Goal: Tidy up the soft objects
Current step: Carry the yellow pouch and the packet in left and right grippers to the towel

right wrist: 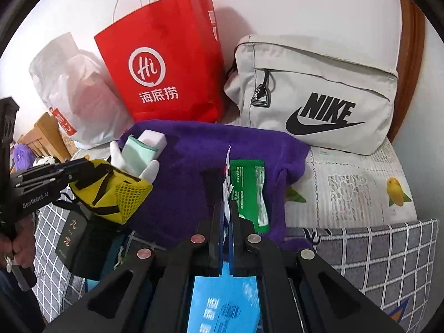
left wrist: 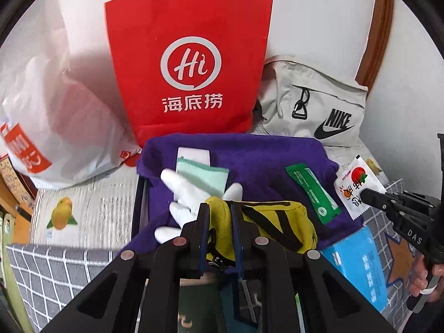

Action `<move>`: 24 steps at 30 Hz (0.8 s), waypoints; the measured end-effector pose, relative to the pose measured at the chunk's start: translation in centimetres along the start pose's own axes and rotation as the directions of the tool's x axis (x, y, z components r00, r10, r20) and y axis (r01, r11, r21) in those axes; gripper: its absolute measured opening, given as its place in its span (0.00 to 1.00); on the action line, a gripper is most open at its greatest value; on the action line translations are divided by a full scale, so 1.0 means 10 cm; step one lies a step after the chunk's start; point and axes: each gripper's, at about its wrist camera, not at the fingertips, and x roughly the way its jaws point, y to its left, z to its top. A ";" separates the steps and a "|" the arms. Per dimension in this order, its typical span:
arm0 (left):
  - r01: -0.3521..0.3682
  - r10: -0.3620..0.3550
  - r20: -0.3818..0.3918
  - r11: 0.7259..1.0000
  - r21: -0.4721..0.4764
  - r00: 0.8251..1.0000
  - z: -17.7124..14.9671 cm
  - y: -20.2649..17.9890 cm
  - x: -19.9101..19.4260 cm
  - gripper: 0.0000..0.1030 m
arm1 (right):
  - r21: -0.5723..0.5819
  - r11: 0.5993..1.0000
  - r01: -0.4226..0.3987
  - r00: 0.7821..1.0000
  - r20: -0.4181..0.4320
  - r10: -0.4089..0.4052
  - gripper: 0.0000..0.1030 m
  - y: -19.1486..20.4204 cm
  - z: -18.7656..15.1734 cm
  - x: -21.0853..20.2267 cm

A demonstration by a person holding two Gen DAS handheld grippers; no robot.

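While the left gripper [left wrist: 219, 216] looked forward along its 2 fingers, it was clamped on a yellow pouch [left wrist: 266, 224] with black straps, held just above a purple towel [left wrist: 249, 155]. A white glove [left wrist: 183, 194] lay on the towel beside the pouch, partly under a mint-green cloth [left wrist: 202, 174], and a green sachet [left wrist: 313, 194] lay further right on the same towel. At the right edge, the right gripper [left wrist: 369, 195] pinched a white tomato-print packet [left wrist: 355, 186]. Behind the towel stood a red paper bag [left wrist: 188, 63], a white plastic bag [left wrist: 55, 116] and a grey Nike bag [left wrist: 319, 105].

From the right wrist, the right gripper [right wrist: 228, 208] was closed on the packet [right wrist: 227, 172], seen edge-on between its fingers, above the towel [right wrist: 194, 155] and just beside the sachet [right wrist: 249, 194]. A blue packet [right wrist: 224, 302] lay below the fingers. At left, the left gripper [right wrist: 75, 169] gripped the pouch [right wrist: 111, 191], with the glove [right wrist: 149, 169] touching it.
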 end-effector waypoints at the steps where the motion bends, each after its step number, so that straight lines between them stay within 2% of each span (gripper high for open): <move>1: -0.004 0.004 -0.003 1.000 0.006 1.000 0.03 -0.01 0.03 0.15 | -0.005 1.000 -0.001 1.000 -0.008 0.001 0.03 -0.01 0.02 0.05; 8: -0.035 0.036 -0.026 0.999 0.041 0.999 0.16 -0.04 0.28 0.15 | -0.012 1.000 -0.023 0.999 -0.047 0.022 0.03 -0.04 0.10 0.34; 11: -0.030 0.032 -0.040 0.998 0.047 0.999 0.17 -0.04 0.36 0.15 | -0.019 0.999 -0.036 0.997 -0.069 0.034 0.03 -0.02 0.13 0.46; 16: -0.061 0.065 -0.070 0.996 0.066 0.995 0.19 -0.05 0.52 0.15 | -0.040 0.996 -0.074 0.992 -0.108 0.069 0.03 0.07 0.17 0.62; 24: -0.073 0.083 -0.101 0.992 0.099 0.991 0.18 -0.09 0.66 0.15 | -0.052 0.995 -0.084 0.984 -0.164 0.075 0.03 0.12 0.16 0.81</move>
